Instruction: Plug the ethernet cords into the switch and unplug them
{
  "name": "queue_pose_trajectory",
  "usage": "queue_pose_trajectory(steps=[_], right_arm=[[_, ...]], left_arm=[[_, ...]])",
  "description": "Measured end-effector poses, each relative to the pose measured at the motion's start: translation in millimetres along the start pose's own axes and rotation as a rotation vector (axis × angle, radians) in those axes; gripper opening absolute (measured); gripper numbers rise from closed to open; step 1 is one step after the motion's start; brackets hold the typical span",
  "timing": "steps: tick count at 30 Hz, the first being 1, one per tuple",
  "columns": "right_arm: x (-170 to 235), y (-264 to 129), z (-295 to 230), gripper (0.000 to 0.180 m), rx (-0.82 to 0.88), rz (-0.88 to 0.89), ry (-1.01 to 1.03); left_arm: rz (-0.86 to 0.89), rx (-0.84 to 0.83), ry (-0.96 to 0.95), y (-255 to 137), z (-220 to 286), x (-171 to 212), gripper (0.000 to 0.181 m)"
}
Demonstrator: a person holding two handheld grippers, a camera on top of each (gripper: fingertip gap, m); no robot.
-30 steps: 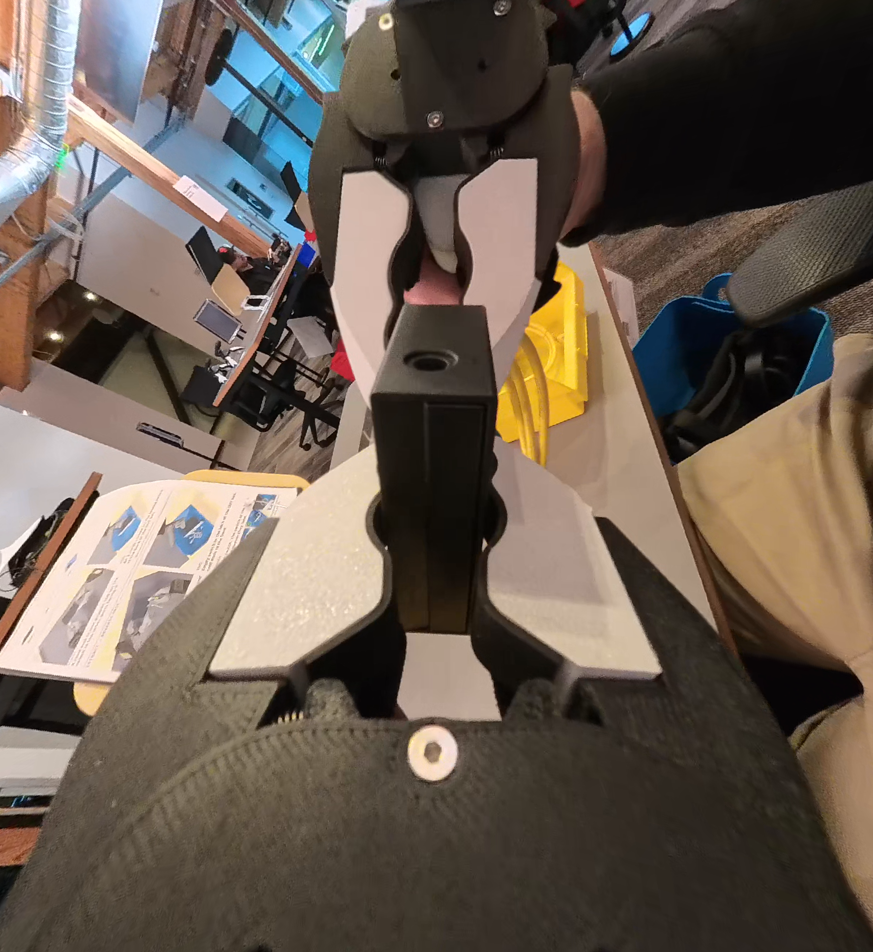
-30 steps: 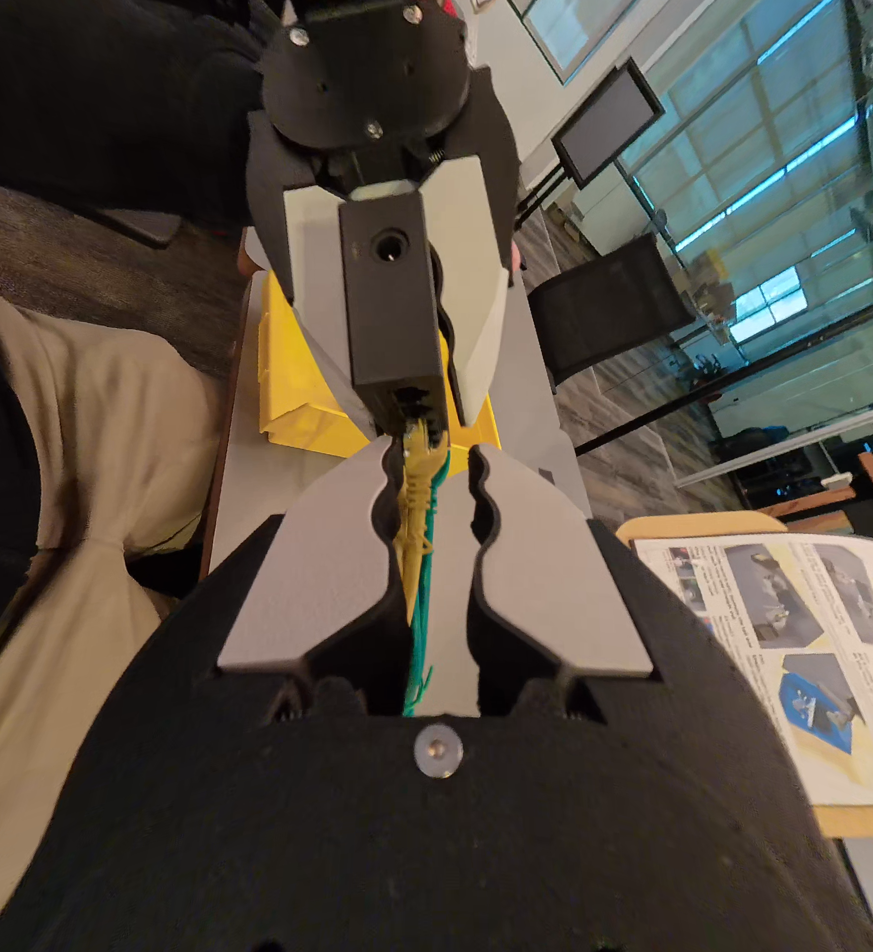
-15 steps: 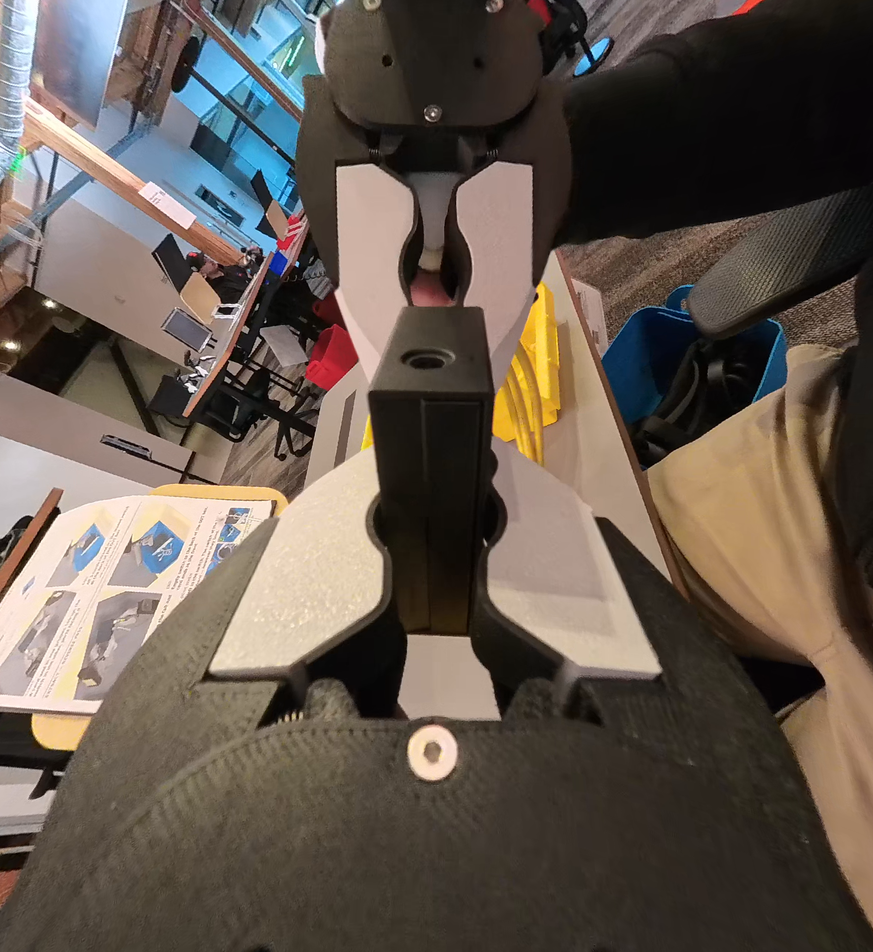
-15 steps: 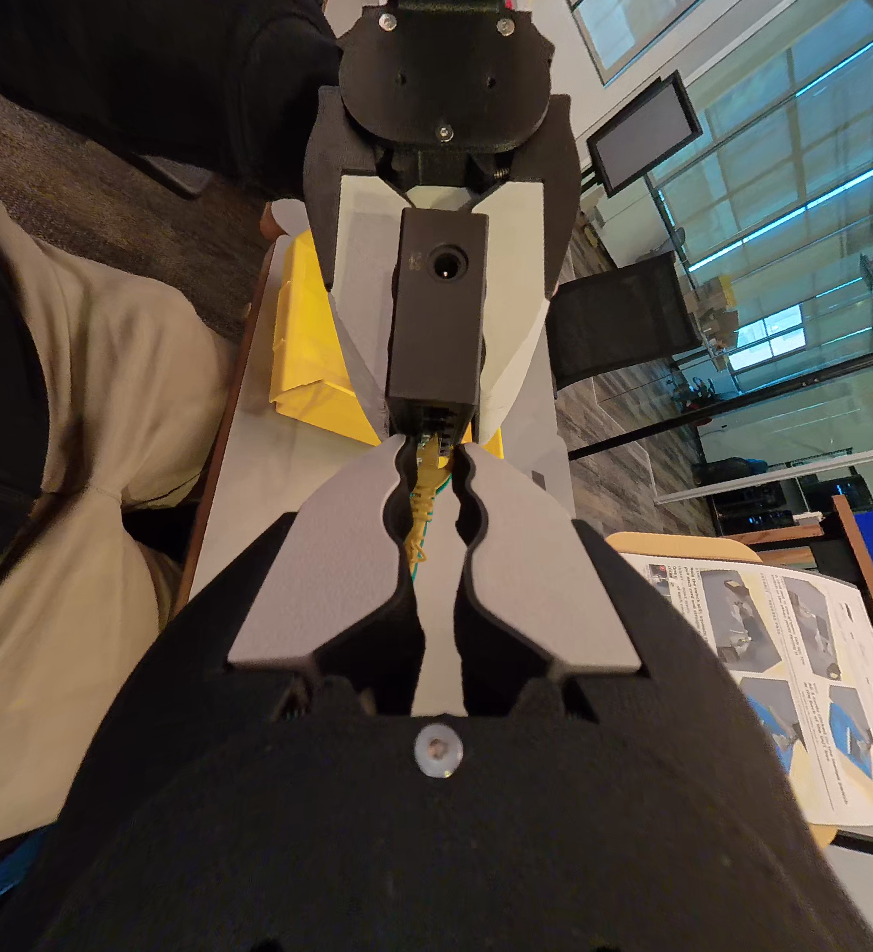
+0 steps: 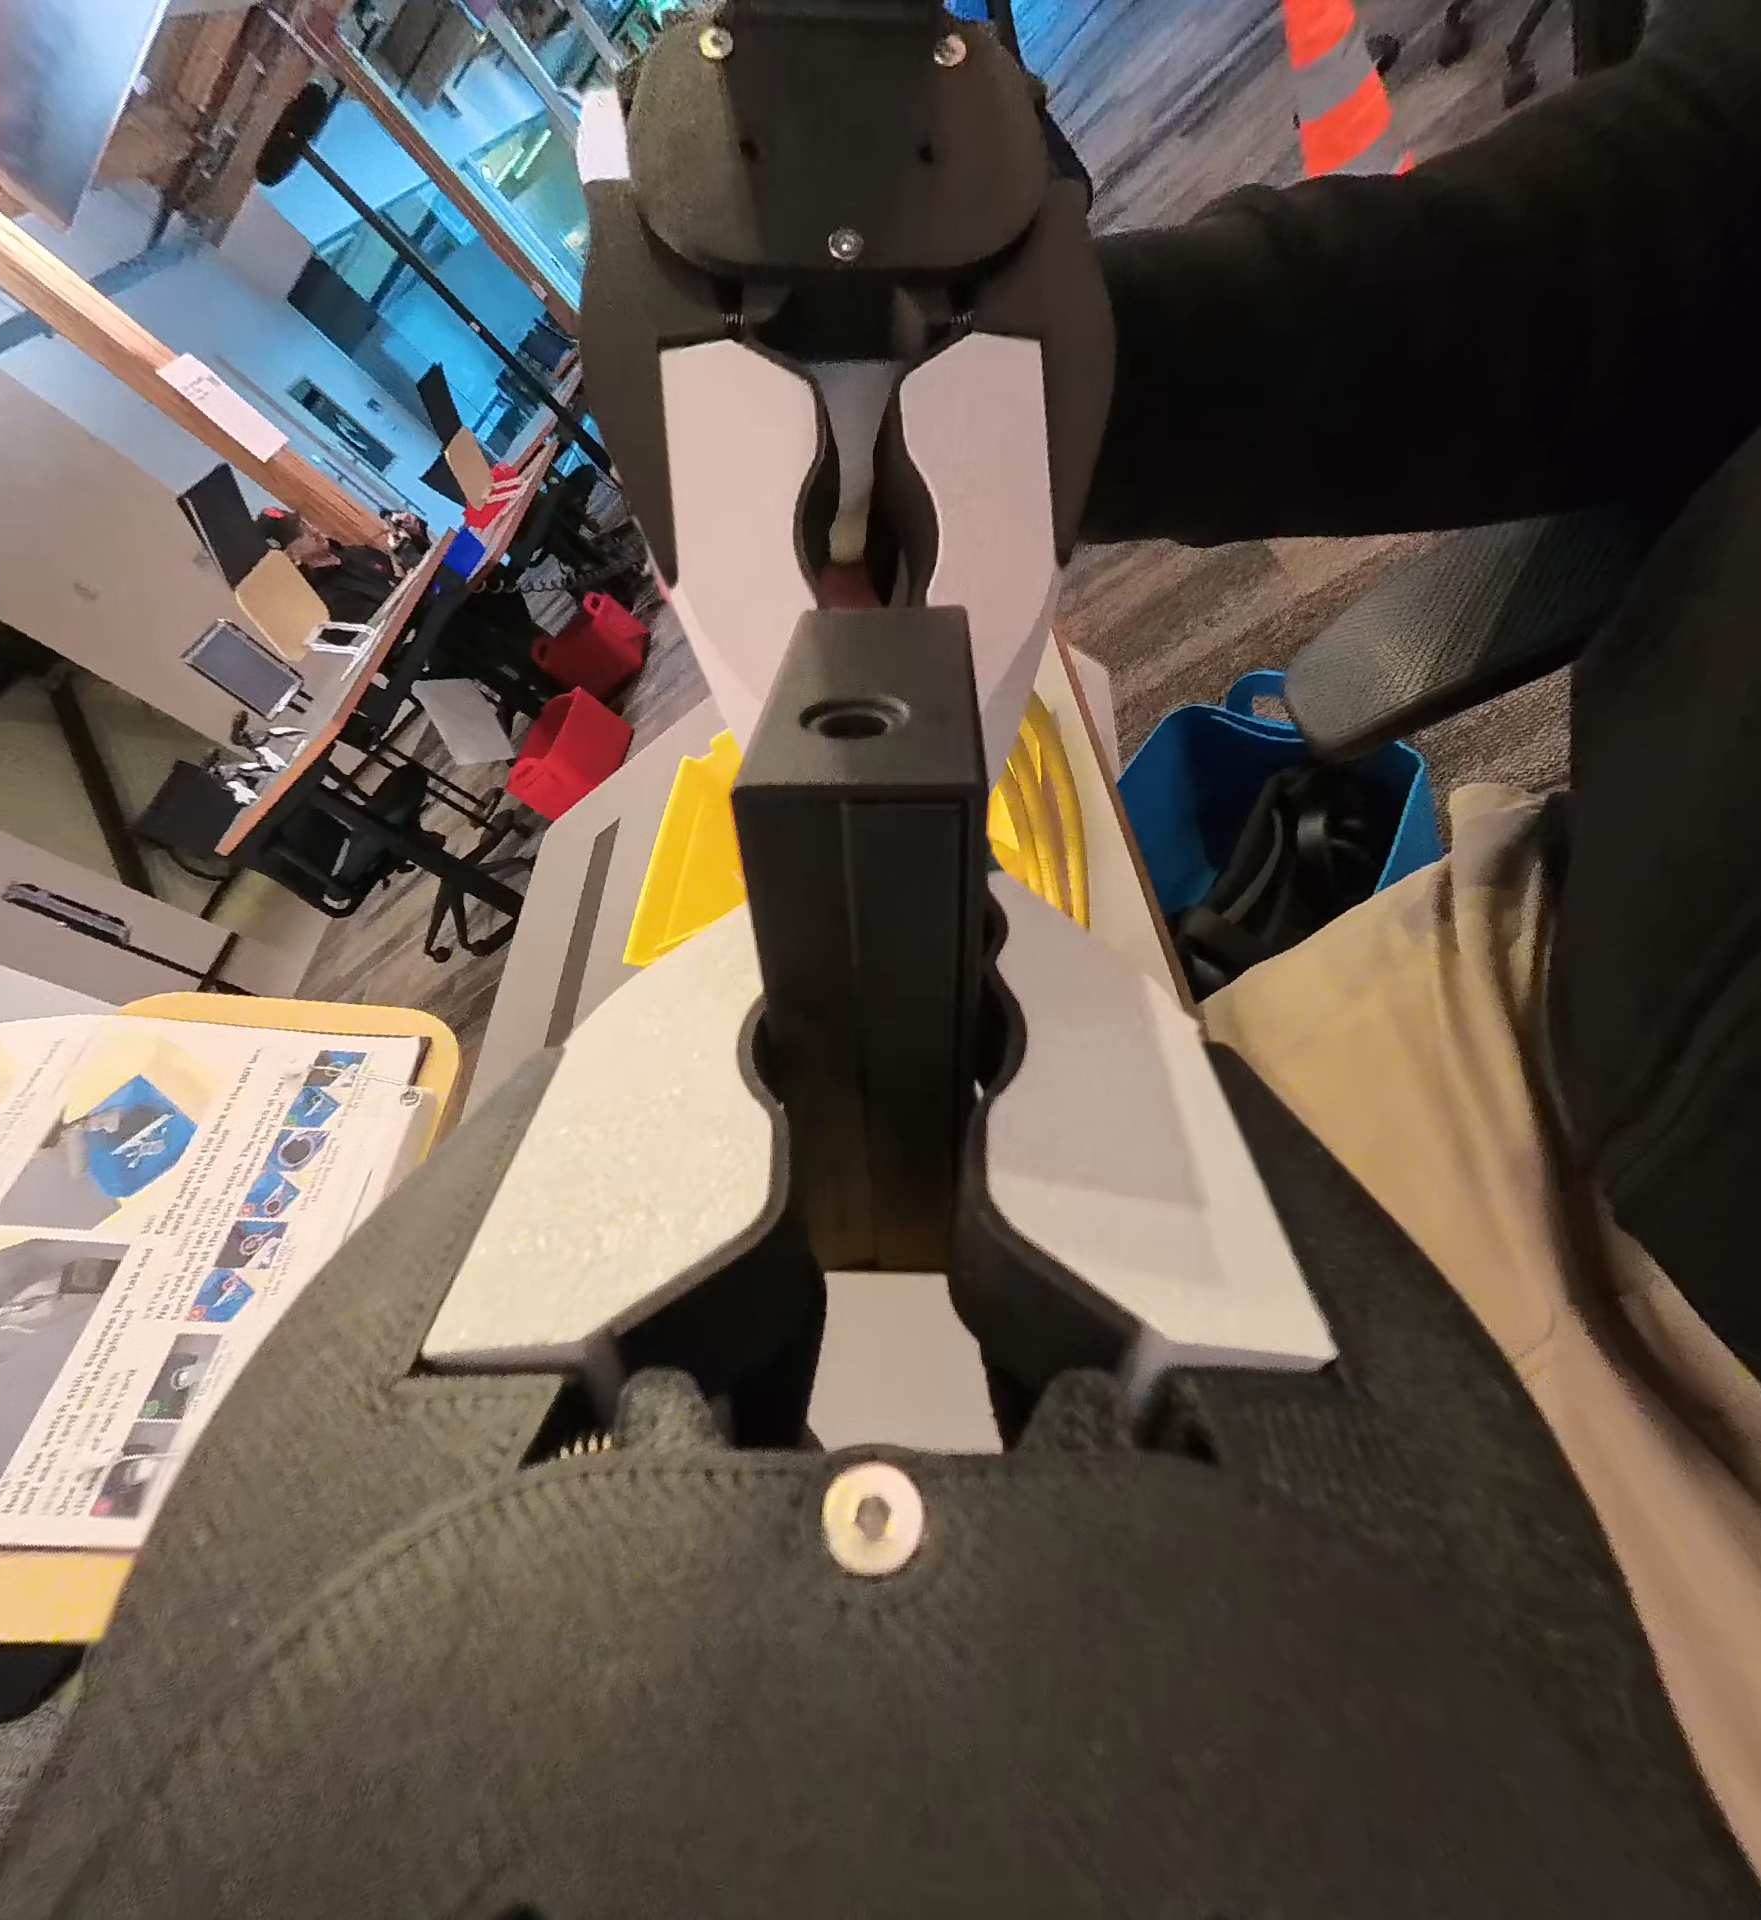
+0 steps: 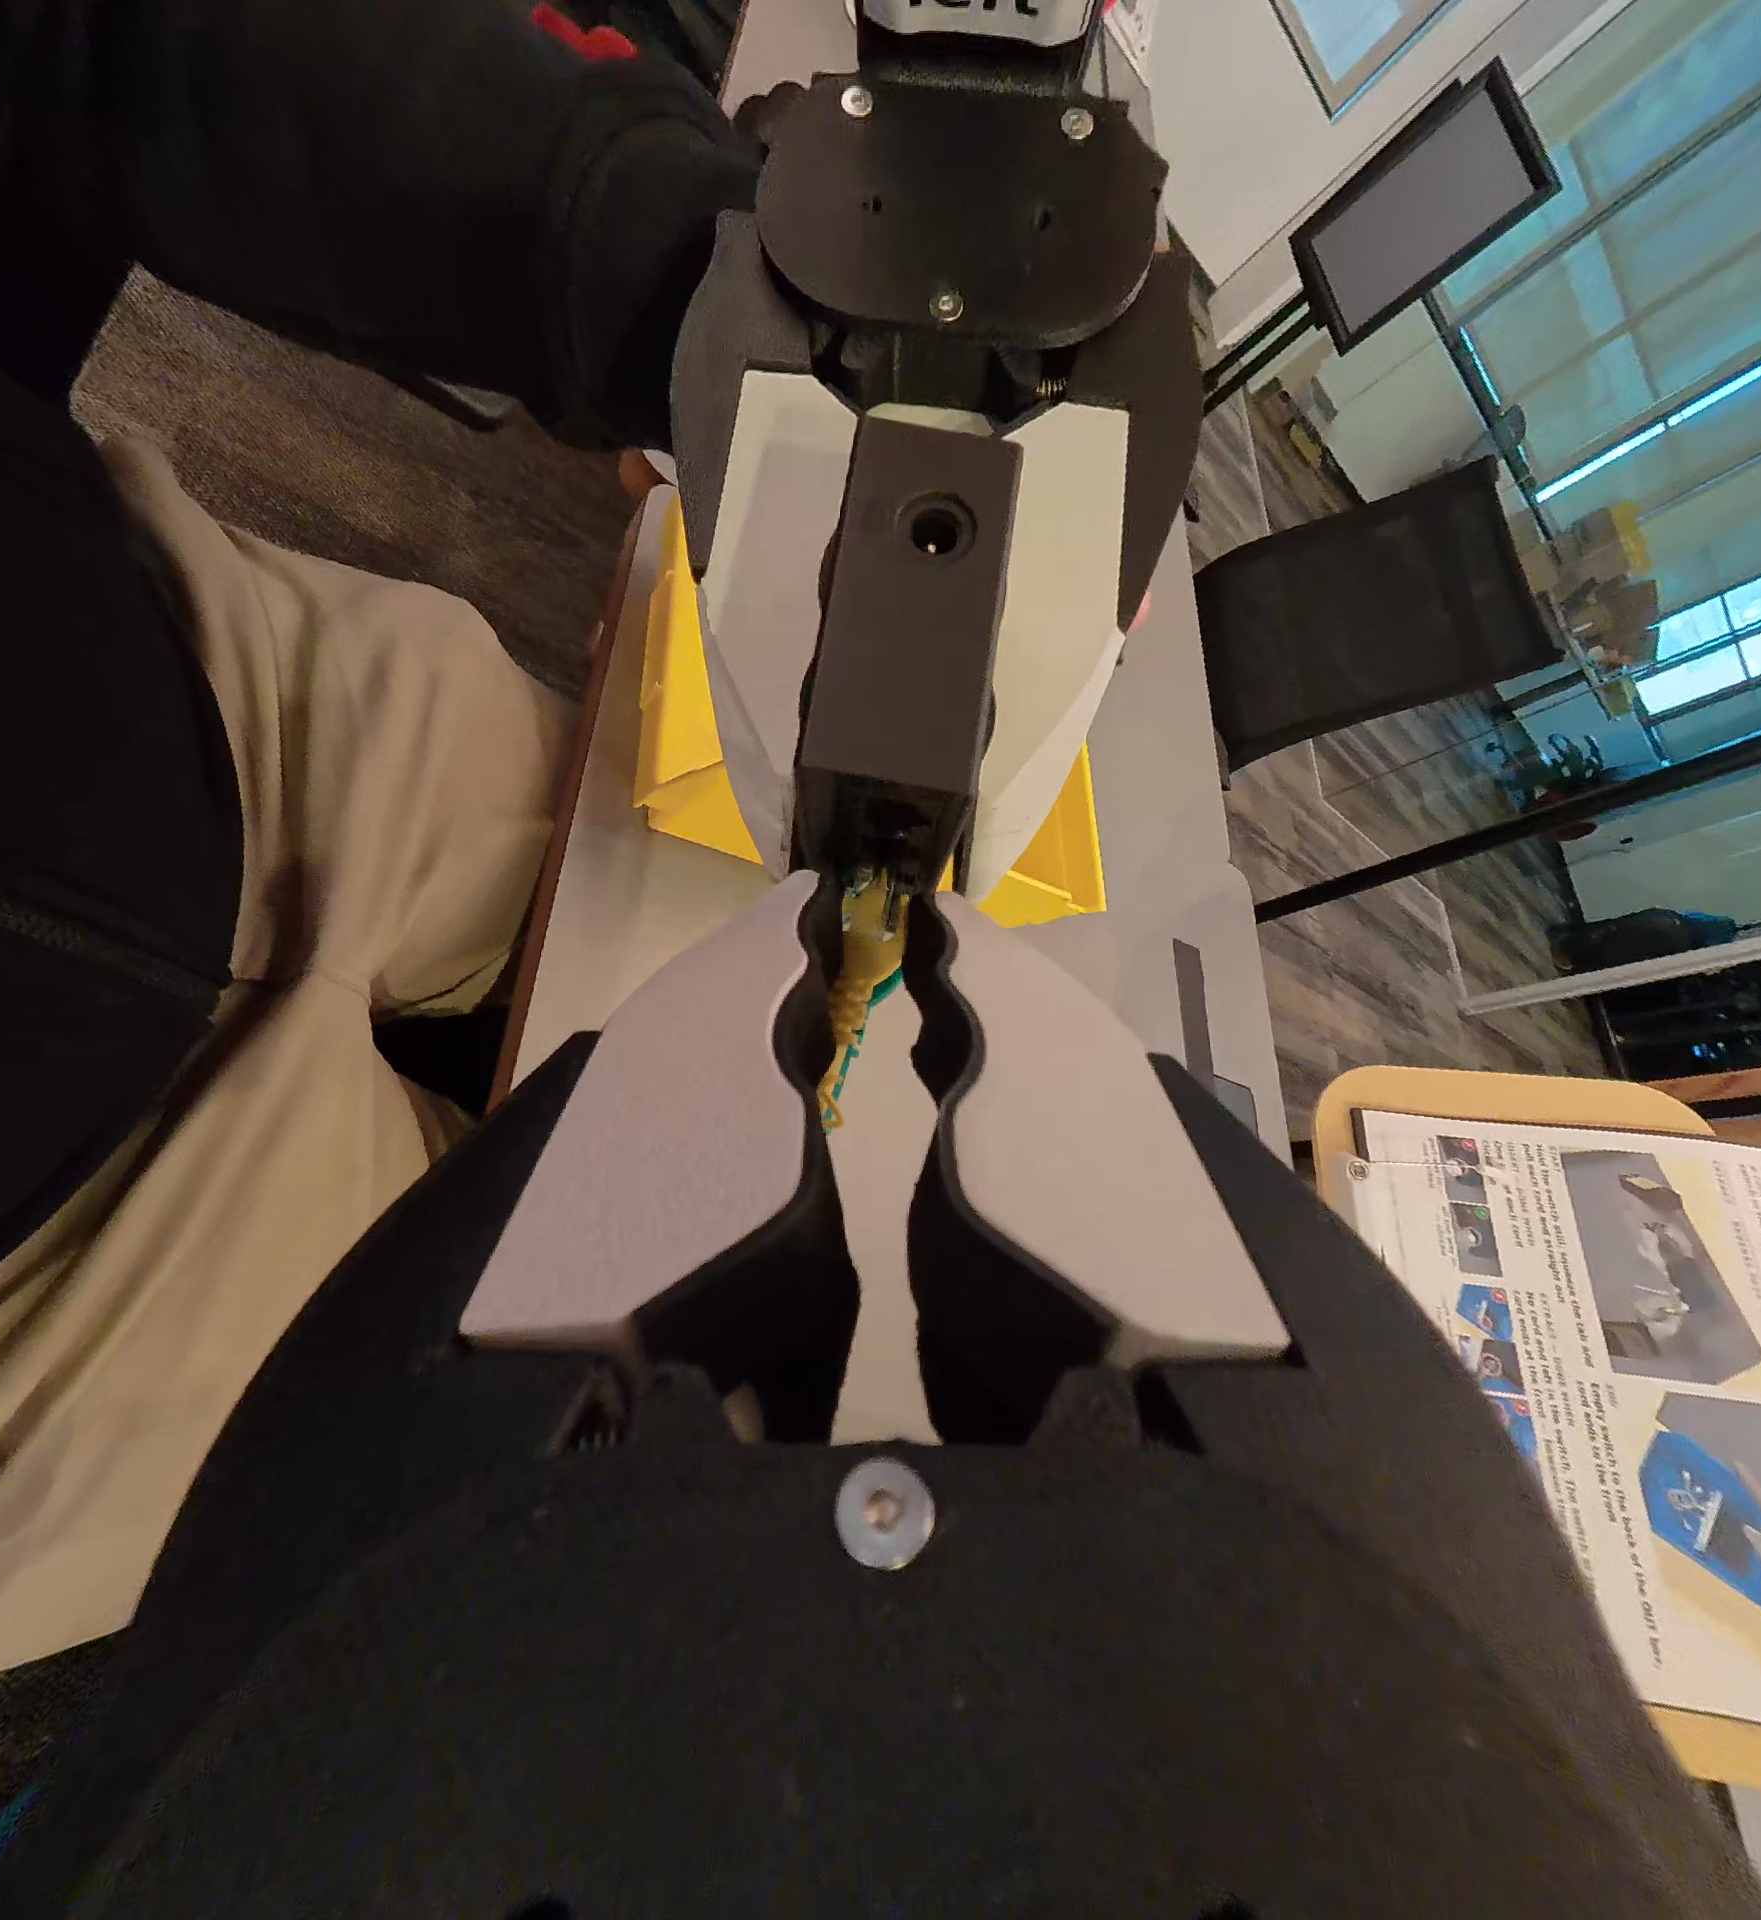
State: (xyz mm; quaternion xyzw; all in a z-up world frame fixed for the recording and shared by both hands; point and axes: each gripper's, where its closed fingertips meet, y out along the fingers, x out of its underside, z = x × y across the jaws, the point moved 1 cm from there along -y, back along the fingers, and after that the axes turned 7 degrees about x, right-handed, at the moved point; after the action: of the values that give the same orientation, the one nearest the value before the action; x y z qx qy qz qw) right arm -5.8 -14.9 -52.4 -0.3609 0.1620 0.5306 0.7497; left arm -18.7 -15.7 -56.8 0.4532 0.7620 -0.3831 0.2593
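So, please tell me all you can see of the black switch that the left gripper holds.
The switch is a long, matte black box with a round hole in its narrow upper face. It is held off the table, clamped between the grey fingers of the left gripper. Its far end carries the ports, where a yellow cord sits at one port, between the fingers of the right gripper.

The two grippers face each other with the black switch (image 5: 860, 935) between them, so straight ahead is blocked. Below lies the grey table (image 6: 647, 914), with a yellow bin (image 6: 1047, 878) just behind the switch. The person's leg (image 5: 1395, 1091) closes one side.
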Motion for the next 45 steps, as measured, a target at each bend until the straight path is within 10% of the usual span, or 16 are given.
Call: queue_pose_trajectory(steps=[1, 5, 12, 26, 32, 37, 45], right_arm=[[1.2, -0.6, 0.1, 0.011, -0.006, -0.005, 0.004], [17.6, -32.5, 23.6, 0.011, 0.07, -0.021, 0.06], [67.9, -78.9, 68.6, 0.011, 0.269, -0.121, 0.213], [290.5, -162.2, 77.8, 0.012, 0.559, -0.243, 0.956], [376.1, -161.8, 22.3, 0.037, 0.496, -0.783, 1.053], [344.8, -171.3, 50.6, 0.038, 0.573, -0.781, 0.922], [97.3, -71.4, 71.9, 0.047, 0.236, -0.067, 0.408]], left_arm=[[0.003, 0.0, -0.007, -1.1, -0.9, 0.6, 0.03], [0.113, -0.184, -0.089, -65.9, -40.2, -3.8, 0.03], [-0.056, -0.209, -0.037, -49.5, -37.6, 12.6, 0.03], [-0.11, -0.23, -0.016, -43.8, -41.9, 22.7, 0.03], [-0.131, -0.237, -0.007, -44.6, -41.8, 25.0, 0.03], [-0.113, -0.235, -0.005, -44.5, -41.6, 22.6, 0.03], [-0.077, -0.196, 0.029, -33.4, -30.9, 6.8, 0.03]])
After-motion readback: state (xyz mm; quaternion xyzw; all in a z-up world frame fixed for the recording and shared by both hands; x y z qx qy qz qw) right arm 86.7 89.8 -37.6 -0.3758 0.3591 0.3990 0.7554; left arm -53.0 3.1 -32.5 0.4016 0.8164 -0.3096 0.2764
